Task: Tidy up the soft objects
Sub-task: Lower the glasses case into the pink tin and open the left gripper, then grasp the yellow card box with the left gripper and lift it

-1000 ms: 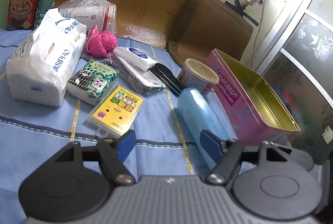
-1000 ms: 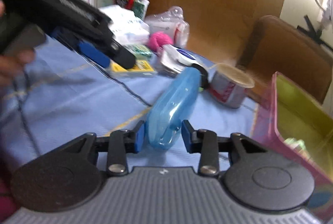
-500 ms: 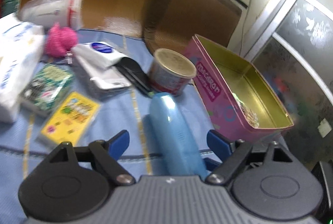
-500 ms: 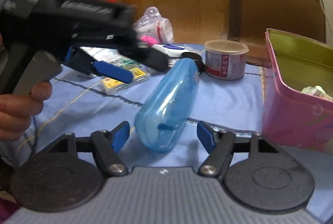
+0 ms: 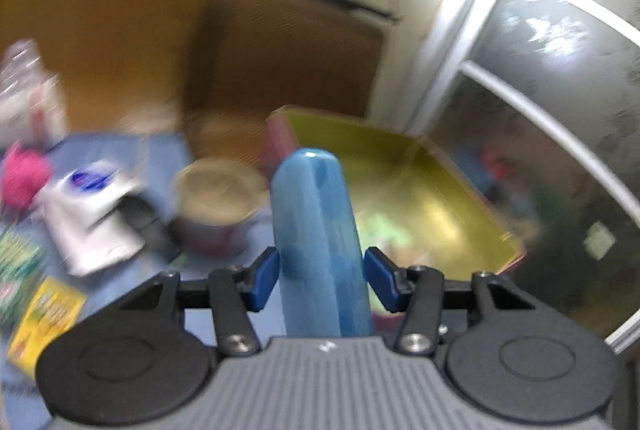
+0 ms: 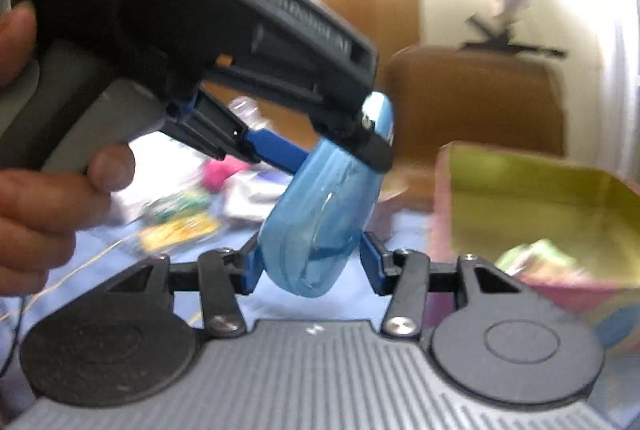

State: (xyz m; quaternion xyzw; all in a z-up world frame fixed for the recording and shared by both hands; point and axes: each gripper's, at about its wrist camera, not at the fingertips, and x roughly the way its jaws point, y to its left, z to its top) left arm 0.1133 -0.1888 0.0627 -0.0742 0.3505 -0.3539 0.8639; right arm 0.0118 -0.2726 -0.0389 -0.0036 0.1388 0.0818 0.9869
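- At nine o'clock of your left view lie the pink pom-pom [image 5: 24,176], the white pouch [image 5: 90,214] and the yellow card [image 5: 46,318], all blurred, on the blue cloth [image 5: 132,154].
- Your left gripper [image 5: 322,276] is closing on the blue case [image 5: 320,242]; both pads look to touch its sides, though blur leaves this uncertain.
- The case's long axis runs toward twelve o'clock, straight out along the fingers, and its far tip overlaps the near wall of the pink tin [image 5: 416,190].
- The tin's open mouth lies at one o'clock, its floor mostly free; the round tub [image 5: 218,198] stands close at eleven.
- In your right view, the right gripper [image 6: 310,264] is closing around the case's lower end [image 6: 316,218]; a gap shows at its right pad.
- The left gripper is the nearer carrier; the tin's rim is the edge to clear.
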